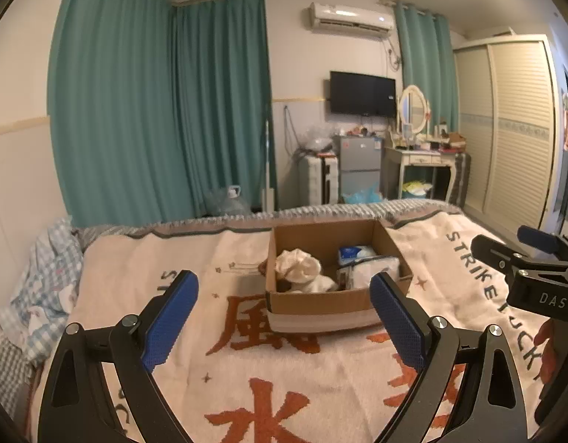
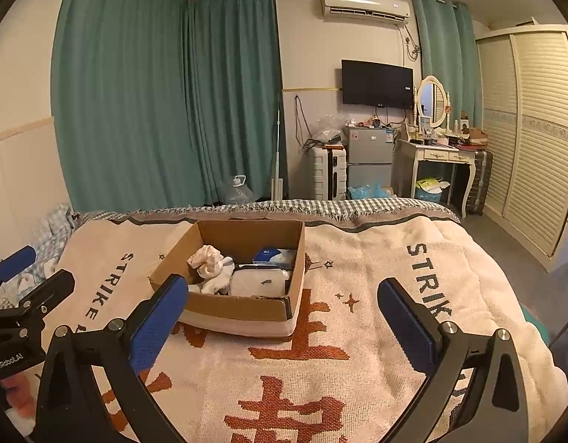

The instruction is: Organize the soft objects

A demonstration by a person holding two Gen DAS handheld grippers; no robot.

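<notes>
A brown cardboard box (image 1: 321, 301) sits on the bed's cream blanket, and it also shows in the right wrist view (image 2: 243, 310). Inside lie a crumpled cream cloth (image 1: 298, 265) (image 2: 208, 258), white socks or cloth (image 2: 219, 284), a white pouch (image 1: 374, 271) (image 2: 260, 282) and a blue-white tissue pack (image 1: 354, 253) (image 2: 273, 256). My left gripper (image 1: 284, 308) is open and empty, held above the blanket just before the box. My right gripper (image 2: 284, 313) is open and empty, to the right of the box's near corner. Each gripper shows at the edge of the other's view.
The cream blanket (image 2: 358, 332) with orange characters covers the bed. A checked bedsheet bundle (image 1: 44, 288) lies at the left edge. Beyond the bed's foot stand a suitcase (image 2: 328, 173), small fridge (image 2: 369, 158), dressing table (image 2: 439, 158) and wardrobe (image 2: 535, 129).
</notes>
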